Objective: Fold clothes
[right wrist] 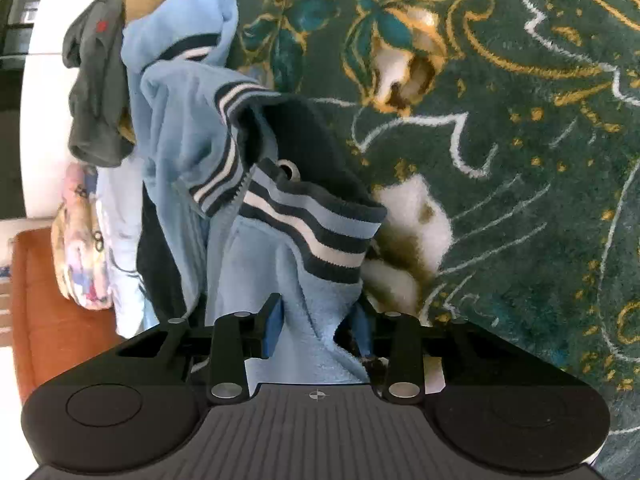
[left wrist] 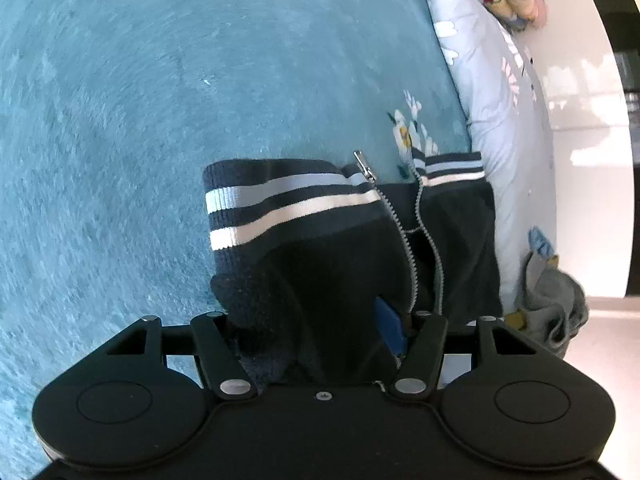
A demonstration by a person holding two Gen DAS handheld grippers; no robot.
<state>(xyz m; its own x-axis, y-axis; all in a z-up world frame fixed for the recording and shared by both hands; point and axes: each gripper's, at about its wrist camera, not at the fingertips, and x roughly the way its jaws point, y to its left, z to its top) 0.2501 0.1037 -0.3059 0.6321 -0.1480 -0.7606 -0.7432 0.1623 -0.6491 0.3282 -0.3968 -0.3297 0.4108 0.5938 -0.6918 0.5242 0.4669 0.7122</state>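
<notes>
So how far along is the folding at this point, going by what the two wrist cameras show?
Early. Nothing looks folded yet: the zip jacket is unzipped, its striped hem bunched on the teal blanket. In hand: the left gripper has dark jacket fabric between its fingers, and the right gripper pinches the light blue fleece lining. Left: laying it flat and folding it, plus the pile of clothes at the edge.

The left hand-held gripper (left wrist: 316, 332) is black plastic. It has two big round bumps, one at 7 o'clock and one at 5 o'clock. Two slanted black bars carry shiny silver screws. One small screw sits in the middle. A blue pad (left wrist: 387, 326) shows on one finger.

The right hand-held gripper (right wrist: 316, 330) looks the same, with a ridged grey middle, a tiny cross mark and blue pads (right wrist: 273, 330).
</notes>
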